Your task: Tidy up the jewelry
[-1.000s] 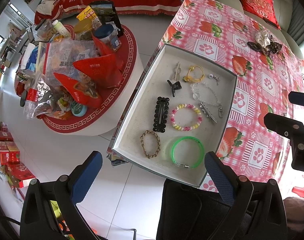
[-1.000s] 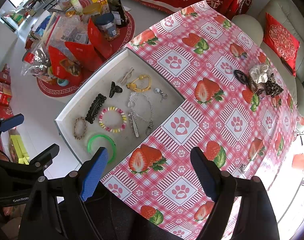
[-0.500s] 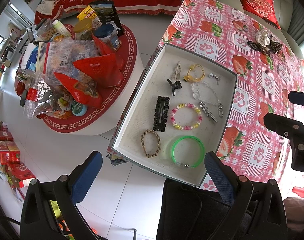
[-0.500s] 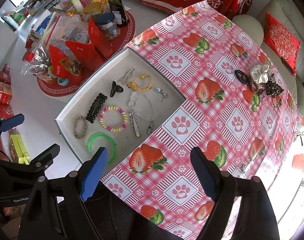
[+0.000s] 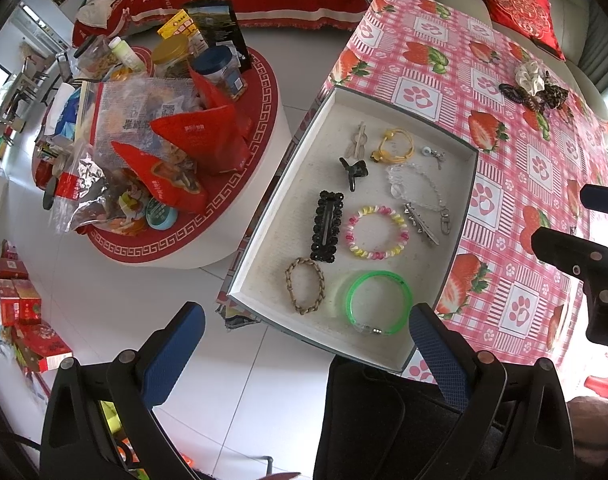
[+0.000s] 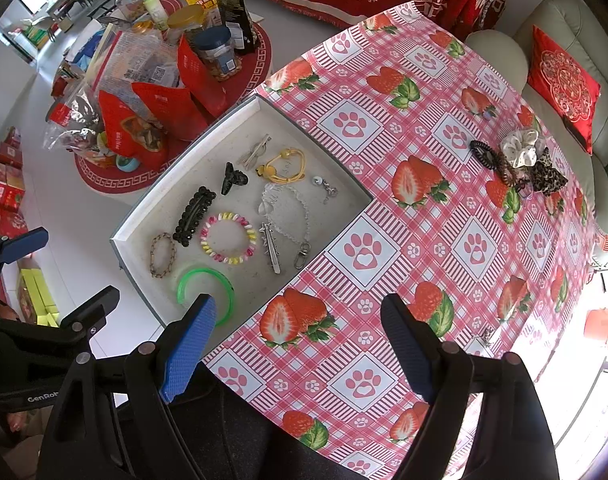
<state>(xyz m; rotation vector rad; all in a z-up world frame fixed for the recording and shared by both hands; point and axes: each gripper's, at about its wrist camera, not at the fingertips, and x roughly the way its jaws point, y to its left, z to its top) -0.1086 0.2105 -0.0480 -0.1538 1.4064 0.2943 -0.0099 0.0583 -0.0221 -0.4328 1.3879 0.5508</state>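
A shallow white tray [image 5: 264,216] [image 6: 152,204] sits at the left edge of the strawberry-print table. It holds a green bangle [image 5: 380,303] [image 6: 224,286], a pink-yellow bead bracelet [image 5: 377,233] [image 6: 228,238], a brown chain bracelet [image 5: 305,285] [image 6: 162,255], a black hair clip [image 5: 326,226] [image 6: 194,216], a yellow band [image 5: 393,145] [image 6: 284,166] and a clear bead chain [image 5: 418,184] [image 6: 288,208]. My left gripper [image 5: 306,350] is open and empty, high above the tray's near edge. My right gripper [image 6: 300,344] is open and empty above the table.
A pile of hair scrunchies [image 5: 534,88] [image 6: 518,162] lies at the table's far side. A round low table [image 5: 160,148] [image 6: 160,92] heaped with snack bags and jars stands left of the tray. A sofa with a red cushion [image 6: 564,88] is behind the table.
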